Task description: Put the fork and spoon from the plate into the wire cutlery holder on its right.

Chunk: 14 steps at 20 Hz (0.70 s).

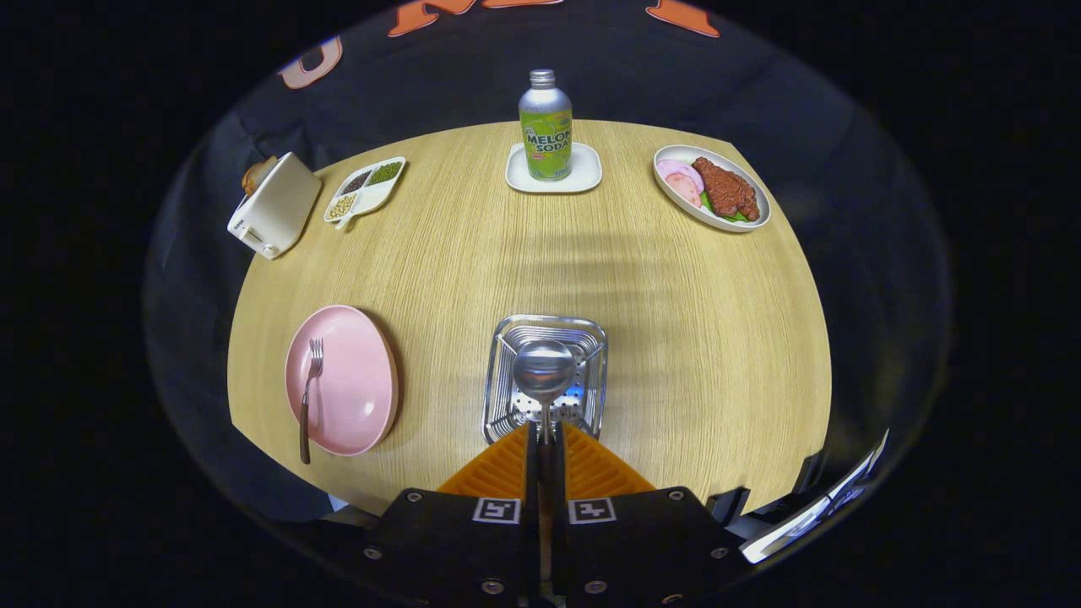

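Note:
My gripper [545,439] is shut on the spoon [544,371], both orange fingers [498,469] pressing on its handle. The spoon's round bowl hangs over the open top of the wire cutlery holder [591,338], which sits just ahead of the fingers. Left of the holder lies the pink plate [355,380]. The fork [308,397] rests on the plate's left side, tines toward the far side of the table and dark handle sticking out over the plate's near rim.
On the round wooden table [676,338], far side: a green soda bottle [545,127] on a white coaster, an oval dish of meat [711,187] to the right, a divided snack dish [365,189] and a white toaster [273,207] to the left.

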### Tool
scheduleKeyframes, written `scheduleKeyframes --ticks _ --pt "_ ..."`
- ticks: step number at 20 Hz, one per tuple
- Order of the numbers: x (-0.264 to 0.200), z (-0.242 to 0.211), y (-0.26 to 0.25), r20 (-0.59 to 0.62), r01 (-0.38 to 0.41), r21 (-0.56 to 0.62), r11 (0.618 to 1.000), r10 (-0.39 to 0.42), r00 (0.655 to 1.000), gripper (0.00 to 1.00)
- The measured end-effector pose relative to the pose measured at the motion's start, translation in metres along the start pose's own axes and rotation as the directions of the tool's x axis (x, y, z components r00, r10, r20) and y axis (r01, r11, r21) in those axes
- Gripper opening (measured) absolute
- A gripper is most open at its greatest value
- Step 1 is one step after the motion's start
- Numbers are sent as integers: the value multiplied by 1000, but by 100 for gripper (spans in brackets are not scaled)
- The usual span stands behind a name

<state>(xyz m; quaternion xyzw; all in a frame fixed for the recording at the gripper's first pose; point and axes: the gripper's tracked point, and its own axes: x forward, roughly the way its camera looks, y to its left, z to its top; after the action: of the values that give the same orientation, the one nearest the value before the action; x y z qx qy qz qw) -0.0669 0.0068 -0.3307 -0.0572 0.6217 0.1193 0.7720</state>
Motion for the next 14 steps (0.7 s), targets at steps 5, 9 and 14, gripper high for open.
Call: scheduleKeyframes --ticks 5,9,14 --pt "2 9 3 29 3 18 1000 -3 1000 8" --pt "-5 25 5 111 -4 44 999 -1 994 9" --pt "-30 57 17 311 -10 45 999 -5 950 12"
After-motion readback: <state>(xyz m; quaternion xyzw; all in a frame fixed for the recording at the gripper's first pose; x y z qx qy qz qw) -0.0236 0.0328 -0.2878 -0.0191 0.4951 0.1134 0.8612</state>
